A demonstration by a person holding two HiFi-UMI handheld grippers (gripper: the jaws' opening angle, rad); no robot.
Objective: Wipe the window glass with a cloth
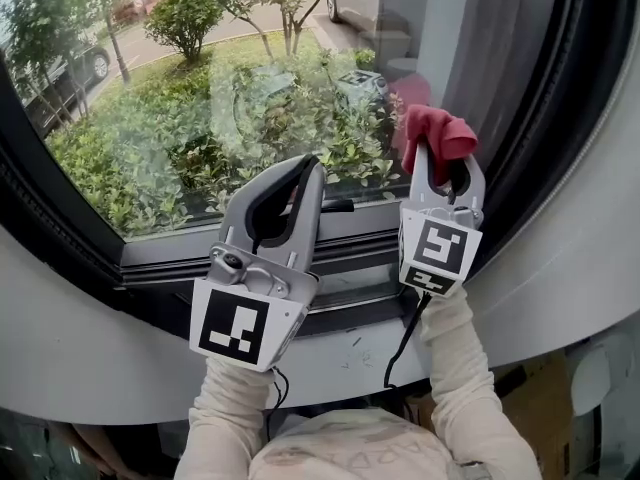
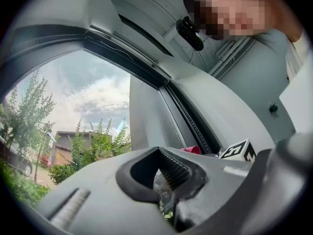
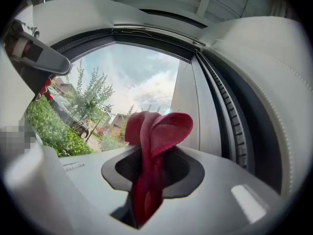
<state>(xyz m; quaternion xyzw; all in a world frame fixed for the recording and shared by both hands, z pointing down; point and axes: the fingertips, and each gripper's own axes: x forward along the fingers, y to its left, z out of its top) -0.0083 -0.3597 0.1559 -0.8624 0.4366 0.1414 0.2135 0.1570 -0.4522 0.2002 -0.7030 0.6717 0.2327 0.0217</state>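
Crumpled red cloth [image 1: 437,131], pinched in the right hand-held gripper [image 1: 441,164], imo needs flat, even pressure on the clear window glass [image 1: 180,118]; left hand-held gripper [image 1: 303,171] sits clenched, empty.

Head view looks steeply down onto the window glass [image 1: 200,118]; both gripper views face it closely.

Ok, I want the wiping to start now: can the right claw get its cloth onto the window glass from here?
Probably yes. The right claw, shut on the red cloth, is raised at the window glass with nothing between; contact itself is unclear.
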